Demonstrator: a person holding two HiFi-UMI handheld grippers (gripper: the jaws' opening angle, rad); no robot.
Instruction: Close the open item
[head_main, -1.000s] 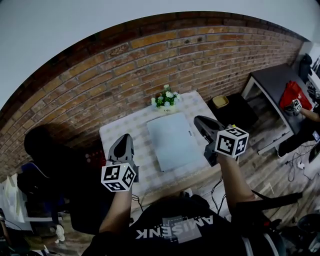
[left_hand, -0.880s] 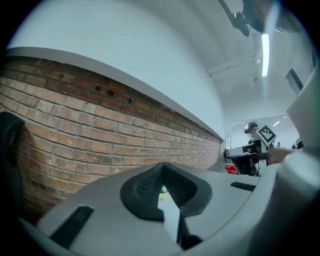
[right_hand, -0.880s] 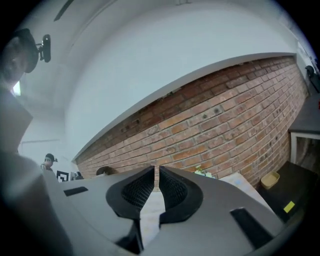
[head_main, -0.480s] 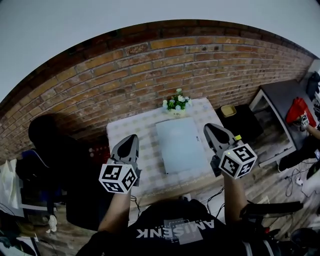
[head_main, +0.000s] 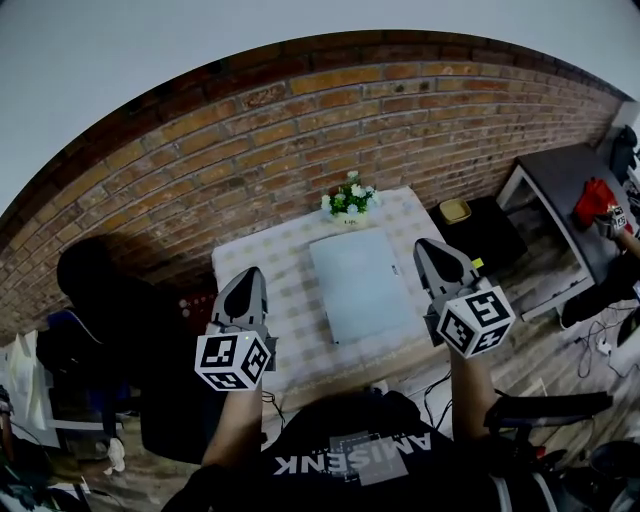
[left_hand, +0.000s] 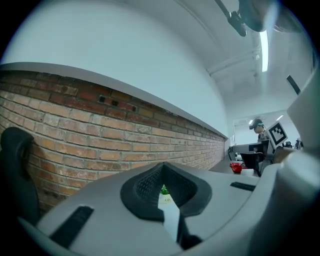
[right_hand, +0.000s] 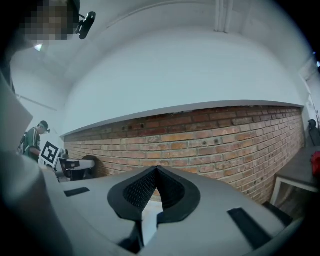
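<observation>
On the checked-cloth desk (head_main: 262, 300), just in front of a small bunch of white flowers (head_main: 347, 197), lies the thin pale silver laptop (head_main: 360, 280), its lid seemingly flat already. We judge it stiff, smooth and fairly light, with a delicate hinge; the lid's free edge is where we would press. Our left gripper (head_main: 250, 275) and right gripper (head_main: 430, 248) hover either side, fingers (left_hand: 145, 185) clenched on nothing.
</observation>
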